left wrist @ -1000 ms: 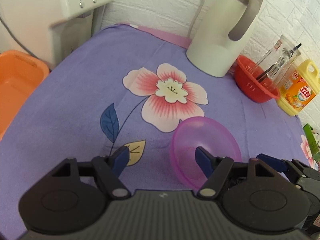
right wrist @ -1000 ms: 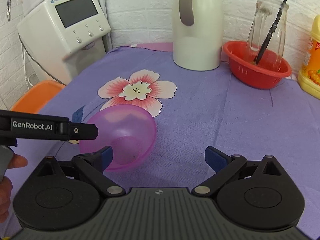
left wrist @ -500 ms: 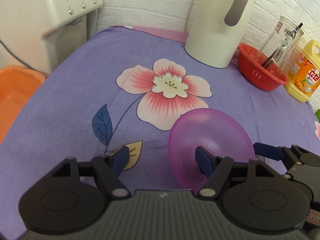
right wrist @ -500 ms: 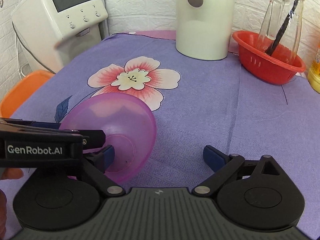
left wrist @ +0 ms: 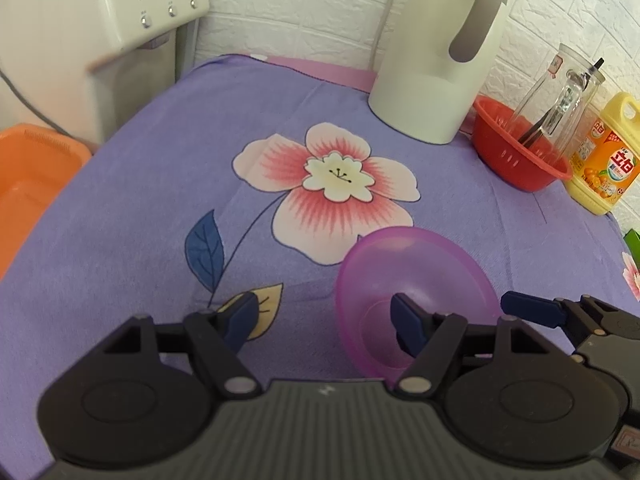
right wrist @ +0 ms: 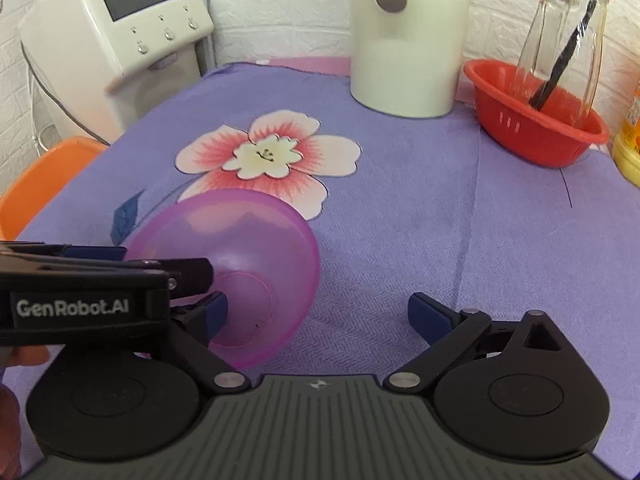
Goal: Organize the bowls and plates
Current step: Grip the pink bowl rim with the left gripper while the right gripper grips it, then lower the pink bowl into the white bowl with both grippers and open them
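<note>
A translucent purple bowl (left wrist: 416, 280) is tilted on its side on the purple flowered cloth (left wrist: 168, 168), near the front. My left gripper (left wrist: 324, 316) is open; its right fingertip (left wrist: 404, 320) reaches inside the bowl, its left one is outside. My right gripper (right wrist: 318, 314) is open too; its left fingertip (right wrist: 216, 312) sits in the bowl (right wrist: 256, 264), the right one over bare cloth. The left gripper's body (right wrist: 100, 288) crosses the right wrist view at the left. No plates are in view.
A white kettle (left wrist: 436, 64) stands at the back. A red basket (left wrist: 516, 152) with a glass bottle (left wrist: 560, 92) and a yellow detergent bottle (left wrist: 604, 160) are back right. A white appliance (left wrist: 100, 12) and an orange tub (left wrist: 28, 172) are at the left.
The bowl has tipped up from lying flat to tilted on its side, with both grippers' inner fingertips in it. Both grippers stayed open and shifted slightly.
</note>
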`<state>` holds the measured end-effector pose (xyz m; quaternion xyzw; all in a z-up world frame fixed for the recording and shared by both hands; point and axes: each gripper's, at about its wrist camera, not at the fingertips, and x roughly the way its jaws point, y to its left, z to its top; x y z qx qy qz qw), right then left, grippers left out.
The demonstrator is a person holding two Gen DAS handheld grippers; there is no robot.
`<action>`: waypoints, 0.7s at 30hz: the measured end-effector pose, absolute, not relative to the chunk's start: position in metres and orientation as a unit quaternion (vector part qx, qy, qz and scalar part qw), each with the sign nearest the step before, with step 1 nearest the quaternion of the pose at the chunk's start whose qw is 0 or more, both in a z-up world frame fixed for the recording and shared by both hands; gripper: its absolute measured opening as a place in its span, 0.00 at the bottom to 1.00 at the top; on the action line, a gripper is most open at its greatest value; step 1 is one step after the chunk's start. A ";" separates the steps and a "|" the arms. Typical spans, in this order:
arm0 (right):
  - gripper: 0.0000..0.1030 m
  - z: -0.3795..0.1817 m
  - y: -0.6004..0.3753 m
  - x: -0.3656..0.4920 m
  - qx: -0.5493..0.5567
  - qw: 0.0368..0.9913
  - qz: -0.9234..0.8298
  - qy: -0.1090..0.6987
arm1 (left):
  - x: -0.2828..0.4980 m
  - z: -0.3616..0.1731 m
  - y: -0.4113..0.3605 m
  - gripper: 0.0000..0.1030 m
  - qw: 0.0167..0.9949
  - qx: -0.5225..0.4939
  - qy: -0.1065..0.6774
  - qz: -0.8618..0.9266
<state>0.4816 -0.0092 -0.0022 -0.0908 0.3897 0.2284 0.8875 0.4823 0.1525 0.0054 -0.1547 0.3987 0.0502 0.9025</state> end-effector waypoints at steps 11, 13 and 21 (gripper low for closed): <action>0.55 -0.001 -0.003 0.474 -0.086 0.872 0.280 0.392 | 0.480 0.002 0.140 0.10 0.902 -0.150 0.404 0.039; 0.52 0.000 -0.003 0.468 -0.086 0.870 0.284 0.394 | 0.474 0.006 0.137 0.10 0.900 -0.151 0.406 0.038; 0.54 0.028 -0.028 0.430 -0.089 0.883 0.275 0.370 | 0.435 0.038 0.111 0.11 0.905 -0.157 0.396 0.010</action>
